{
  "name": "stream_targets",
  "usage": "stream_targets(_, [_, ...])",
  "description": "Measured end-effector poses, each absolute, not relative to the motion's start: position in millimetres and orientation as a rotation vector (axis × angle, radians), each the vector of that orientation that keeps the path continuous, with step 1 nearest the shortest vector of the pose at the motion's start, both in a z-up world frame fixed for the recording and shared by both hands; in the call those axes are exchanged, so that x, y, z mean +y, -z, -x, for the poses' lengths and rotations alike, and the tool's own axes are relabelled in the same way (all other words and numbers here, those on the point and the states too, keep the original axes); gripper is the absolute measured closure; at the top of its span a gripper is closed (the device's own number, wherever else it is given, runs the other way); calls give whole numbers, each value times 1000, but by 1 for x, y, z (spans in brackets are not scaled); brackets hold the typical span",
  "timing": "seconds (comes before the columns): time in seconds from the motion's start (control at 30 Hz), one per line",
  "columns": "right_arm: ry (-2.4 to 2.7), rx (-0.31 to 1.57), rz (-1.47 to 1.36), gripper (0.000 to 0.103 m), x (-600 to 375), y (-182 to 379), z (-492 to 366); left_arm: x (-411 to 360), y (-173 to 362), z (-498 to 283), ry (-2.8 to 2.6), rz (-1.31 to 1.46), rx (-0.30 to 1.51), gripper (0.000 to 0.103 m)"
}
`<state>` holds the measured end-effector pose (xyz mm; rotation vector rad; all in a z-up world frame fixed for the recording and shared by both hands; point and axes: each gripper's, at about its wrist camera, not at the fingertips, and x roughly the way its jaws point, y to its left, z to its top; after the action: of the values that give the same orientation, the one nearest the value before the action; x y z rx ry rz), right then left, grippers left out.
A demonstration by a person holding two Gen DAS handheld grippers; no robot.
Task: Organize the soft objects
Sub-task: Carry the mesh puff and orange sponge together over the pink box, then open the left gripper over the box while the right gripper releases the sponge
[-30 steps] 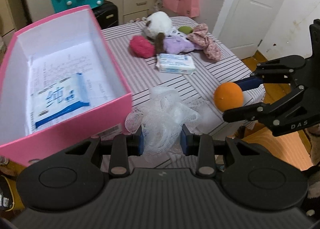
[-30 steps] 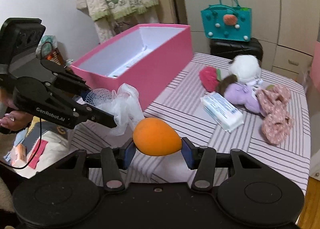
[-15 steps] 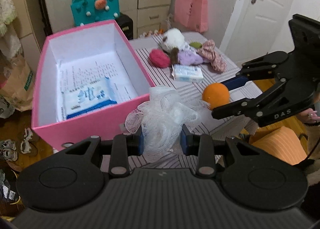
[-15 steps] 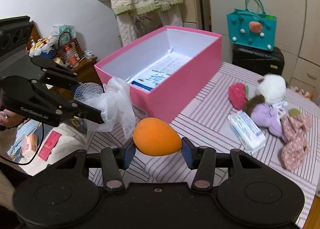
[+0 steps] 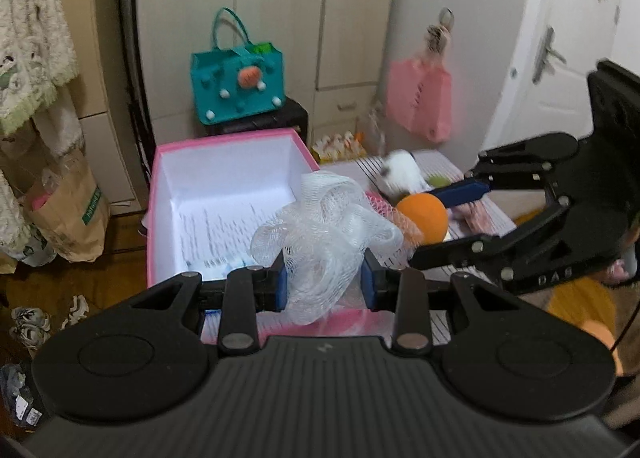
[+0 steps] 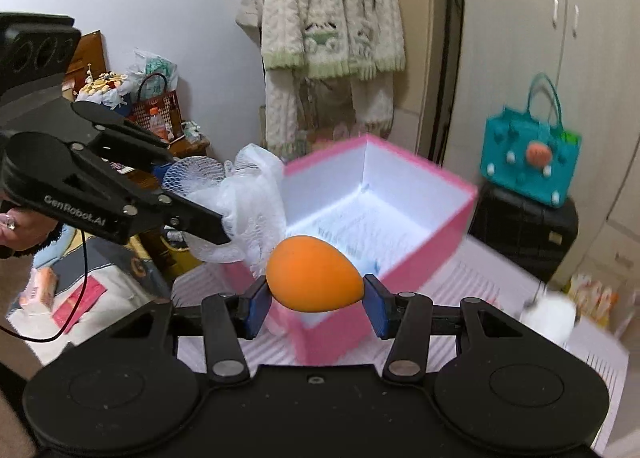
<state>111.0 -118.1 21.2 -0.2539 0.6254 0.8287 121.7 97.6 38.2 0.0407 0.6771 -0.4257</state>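
Hovering near the open pink box (image 5: pixel 230 186) on the striped counter (image 6: pixel 472 290), both tongs carry loads. The left tongs (image 5: pixel 322 285) are clamped on the white mesh pouf (image 5: pixel 324 234); the right tongs (image 6: pixel 316 300) squeeze the orange sponge egg (image 6: pixel 315 273). Best to bring each fully over the opening, lower inside the walls, then release one at a time.

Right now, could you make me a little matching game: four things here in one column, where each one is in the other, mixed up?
Things:
1. white mesh puff
2. orange egg-shaped sponge
3. teal bag
4. pink bag

Places:
A. on a black case
B. in the right gripper
C. hanging near the door
D. in the left gripper

Pairs: 1-D, 2-B, 3-A, 4-C
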Motion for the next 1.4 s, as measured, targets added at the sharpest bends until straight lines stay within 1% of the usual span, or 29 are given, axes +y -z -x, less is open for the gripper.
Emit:
stream_targets(0.13, [-824, 574, 284, 48, -103, -29, -131, 109, -42, -146, 378, -21, 632, 70])
stream_targets(0.23, [-807, 576, 275, 48, -97, -31, -154, 113, -37, -164, 329, -69, 609, 70])
stream_targets(0.47, [-812, 597, 345, 48, -74, -21, -208, 115, -28, -231, 278, -80, 634, 70])
stream_targets(0.73, [-881, 677, 445, 48, -40, 10, -266, 124, 12, -302, 285, -62, 809, 70])
stream_targets(0.93, [-884, 729, 575, 48, -19, 32, -297, 110, 33, -322, 287, -168, 892, 69])
stream_targets(1.07, [-884, 740, 657, 48, -11, 42, -305, 101, 39, -332, 256, -203, 917, 69])
stream_targets(1.23, [-871, 777, 703, 47, 0, 52, -316, 97, 47, -341, 235, -205, 948, 64])
stream_targets(1.27, [-869, 781, 709, 46, 1, 53, -318, 97, 48, -341, 227, -207, 942, 62])
stream_targets(1.3, [-864, 781, 713, 46, 2, 53, -319, 96, 48, -341, 219, -209, 936, 57])
stream_targets(1.37, [-851, 777, 721, 43, 5, 54, -321, 97, 48, -342, 215, -203, 926, 56])
stream_targets(1.4, [-846, 774, 720, 41, 5, 54, -323, 98, 47, -342, 217, -195, 921, 52])
